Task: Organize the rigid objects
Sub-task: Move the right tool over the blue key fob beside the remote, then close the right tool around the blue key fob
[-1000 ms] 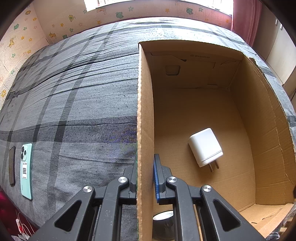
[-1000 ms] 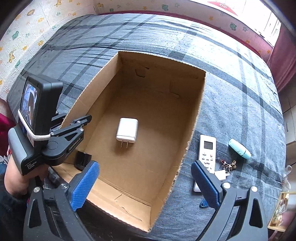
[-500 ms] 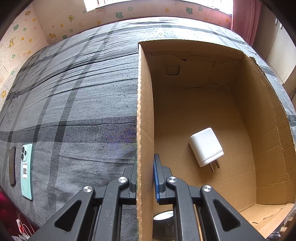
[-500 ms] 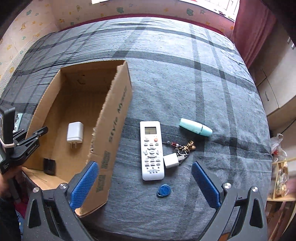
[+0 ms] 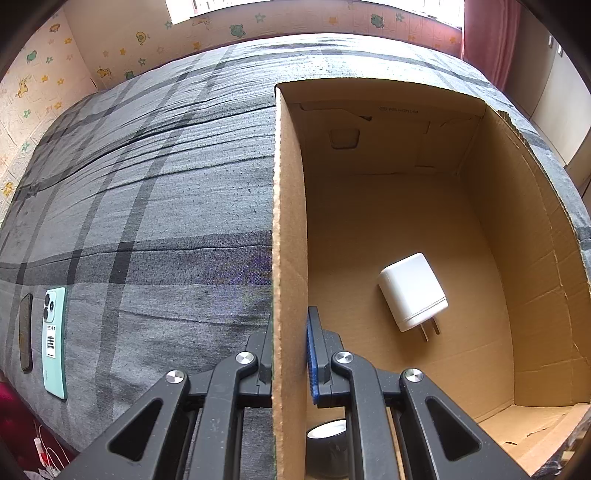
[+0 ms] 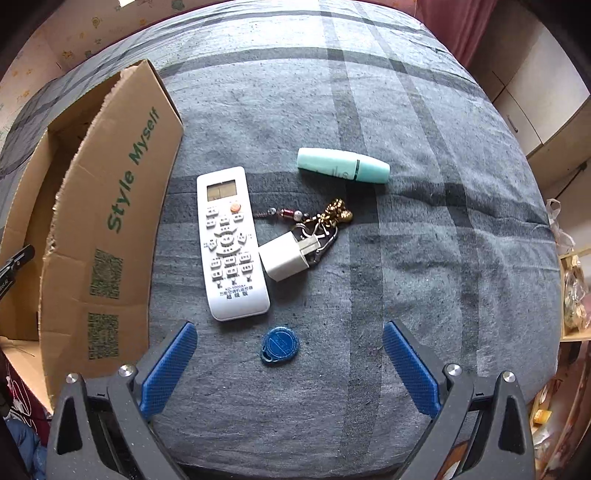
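Observation:
My left gripper (image 5: 290,343) is shut on the left wall of the open cardboard box (image 5: 290,221), holding it. Inside the box lies a white charger (image 5: 412,291), and a dark round object (image 5: 325,443) shows at the near end. My right gripper (image 6: 290,341) hangs open over the grey plaid bed, with nothing in its jaws. Just below it lies a blue key fob (image 6: 279,345). Farther off lie a white remote (image 6: 229,242), a small white plug (image 6: 284,258) on a key ring with charms (image 6: 325,221), and a mint-green tube (image 6: 343,165). The box (image 6: 107,221) stands left of them.
A mint-green phone (image 5: 55,341) and a dark phone (image 5: 26,332) lie at the bed's left edge. The patterned wall runs behind the bed. A curtain (image 6: 450,22) and cupboards stand to the right, and a shelf with clutter (image 6: 572,291) sits beside the bed.
My right gripper has swung from above the box to the right and sunk toward the loose items; the key fob now sits between its fingers. The left gripper and box have not moved.

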A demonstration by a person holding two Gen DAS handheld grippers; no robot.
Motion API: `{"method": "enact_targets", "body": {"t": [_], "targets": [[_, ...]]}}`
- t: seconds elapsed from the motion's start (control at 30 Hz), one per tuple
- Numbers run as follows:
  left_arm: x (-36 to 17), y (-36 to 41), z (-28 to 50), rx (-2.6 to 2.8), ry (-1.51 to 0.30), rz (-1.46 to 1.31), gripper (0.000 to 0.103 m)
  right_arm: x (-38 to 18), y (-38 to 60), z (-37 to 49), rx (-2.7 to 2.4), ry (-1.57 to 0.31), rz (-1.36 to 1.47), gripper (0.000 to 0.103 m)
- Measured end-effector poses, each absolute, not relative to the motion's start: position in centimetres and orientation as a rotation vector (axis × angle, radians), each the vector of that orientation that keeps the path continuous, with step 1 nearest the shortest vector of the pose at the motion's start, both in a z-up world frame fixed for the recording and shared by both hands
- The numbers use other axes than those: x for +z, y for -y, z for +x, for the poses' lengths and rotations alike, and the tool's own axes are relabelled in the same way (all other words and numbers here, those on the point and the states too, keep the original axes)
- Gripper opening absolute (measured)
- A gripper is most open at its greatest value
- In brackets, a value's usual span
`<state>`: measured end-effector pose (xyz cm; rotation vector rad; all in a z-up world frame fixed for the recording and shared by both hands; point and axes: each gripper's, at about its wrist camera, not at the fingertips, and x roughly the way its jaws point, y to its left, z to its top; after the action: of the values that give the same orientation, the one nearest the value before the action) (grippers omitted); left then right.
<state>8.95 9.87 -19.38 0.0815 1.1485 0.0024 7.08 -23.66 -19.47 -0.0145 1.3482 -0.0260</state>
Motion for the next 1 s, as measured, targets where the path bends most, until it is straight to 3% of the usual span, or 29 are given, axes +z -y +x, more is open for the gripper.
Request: {"method": "enact_targets", "body": {"t": [0.67, 0.87, 1.0], "targets": [[-19.3, -9.7, 9.0, 0.008, -1.149, 0.089, 0.013, -25.9, 24.9, 6.0, -0.083, -1.419, 0.010, 0.100], [-19.3, -9.7, 9.0, 0.010, -1.150, 0.090, 0.013, -25.8, 24.5, 6.1, -0.086, -1.424, -0.006, 0.088], [-19.3, -9.7, 9.0, 0.010, -1.150, 0.090, 0.013, -25.7, 24.1, 6.3, -0.077, -1.426, -0.004, 0.073]]}}
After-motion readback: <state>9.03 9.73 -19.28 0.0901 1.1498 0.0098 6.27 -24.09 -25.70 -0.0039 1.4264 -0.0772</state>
